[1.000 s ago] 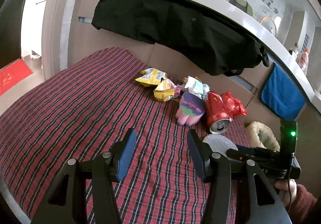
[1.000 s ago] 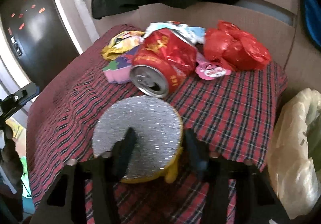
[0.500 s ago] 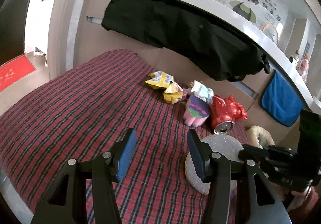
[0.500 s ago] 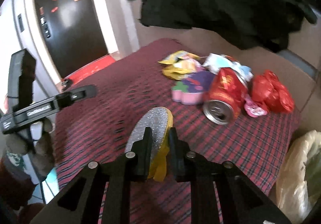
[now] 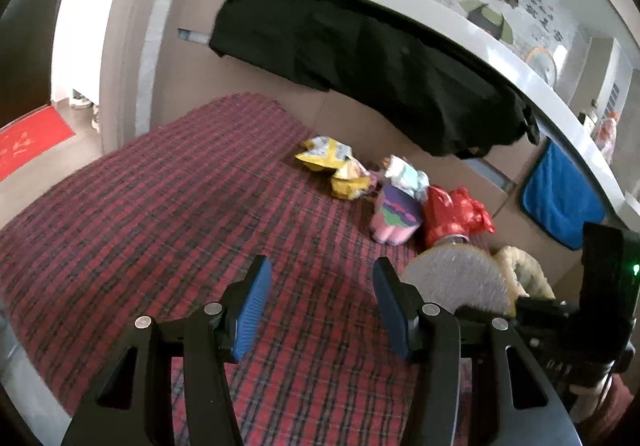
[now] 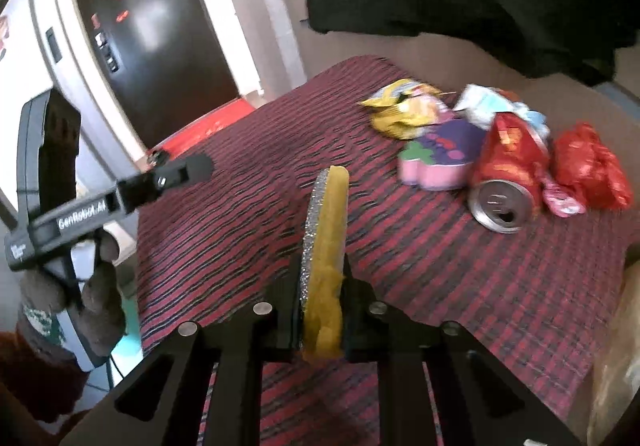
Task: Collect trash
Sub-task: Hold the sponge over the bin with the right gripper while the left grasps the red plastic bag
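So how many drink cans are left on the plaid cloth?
1. A crushed red can lies on its side between the pink-purple pack and the red bag, open end facing the camera. Others may hide under the wrappers.

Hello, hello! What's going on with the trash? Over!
Right hand-held gripper closing on round scrubbing pad, lifted. Left hand-held gripper open, empty. Crushed can, wrappers left on bed.

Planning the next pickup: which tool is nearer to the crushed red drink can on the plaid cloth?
Right. The right tool, clamped on a round silver-and-yellow sponge pad, sits just before the can. The open left tool hangs farther back, over bare plaid cloth.
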Demonstrator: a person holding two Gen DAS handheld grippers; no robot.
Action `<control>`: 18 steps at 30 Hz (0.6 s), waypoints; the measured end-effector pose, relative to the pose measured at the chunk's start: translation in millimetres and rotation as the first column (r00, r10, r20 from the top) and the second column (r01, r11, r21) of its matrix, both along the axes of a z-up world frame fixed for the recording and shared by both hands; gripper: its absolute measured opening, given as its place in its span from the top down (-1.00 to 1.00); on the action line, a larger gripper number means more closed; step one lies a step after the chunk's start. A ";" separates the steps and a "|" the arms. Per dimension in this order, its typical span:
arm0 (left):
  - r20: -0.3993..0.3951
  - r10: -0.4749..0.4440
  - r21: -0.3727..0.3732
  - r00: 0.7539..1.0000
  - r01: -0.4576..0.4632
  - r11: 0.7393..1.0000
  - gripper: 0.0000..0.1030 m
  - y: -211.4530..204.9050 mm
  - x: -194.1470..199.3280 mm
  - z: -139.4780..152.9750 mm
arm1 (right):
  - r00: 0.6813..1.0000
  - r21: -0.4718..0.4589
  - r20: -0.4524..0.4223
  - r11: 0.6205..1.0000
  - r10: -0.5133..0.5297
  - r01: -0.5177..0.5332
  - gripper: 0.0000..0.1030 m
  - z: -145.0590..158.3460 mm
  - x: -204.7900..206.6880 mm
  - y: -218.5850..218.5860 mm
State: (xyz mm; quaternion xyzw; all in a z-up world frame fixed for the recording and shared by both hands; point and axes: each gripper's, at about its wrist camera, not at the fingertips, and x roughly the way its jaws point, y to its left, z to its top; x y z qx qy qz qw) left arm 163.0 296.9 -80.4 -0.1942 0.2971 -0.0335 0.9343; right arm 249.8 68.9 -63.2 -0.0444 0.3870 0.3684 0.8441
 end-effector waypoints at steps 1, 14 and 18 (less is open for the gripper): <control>-0.003 -0.010 0.001 1.000 0.010 1.000 -0.04 -5.3 2.7 -1.0 | 1.000 0.004 0.001 1.000 -0.014 0.014 0.74 1.7 0.5 -6.8; 0.036 -0.235 0.118 0.971 0.230 0.966 -0.04 -132.1 64.3 28.5 | 0.941 0.033 0.087 0.945 -0.327 0.326 0.74 17.8 18.4 -143.2; 0.067 -0.296 0.129 0.953 0.286 0.950 -0.04 -177.7 101.6 44.8 | 0.905 0.076 0.105 0.910 -0.413 0.407 0.74 21.6 25.1 -187.1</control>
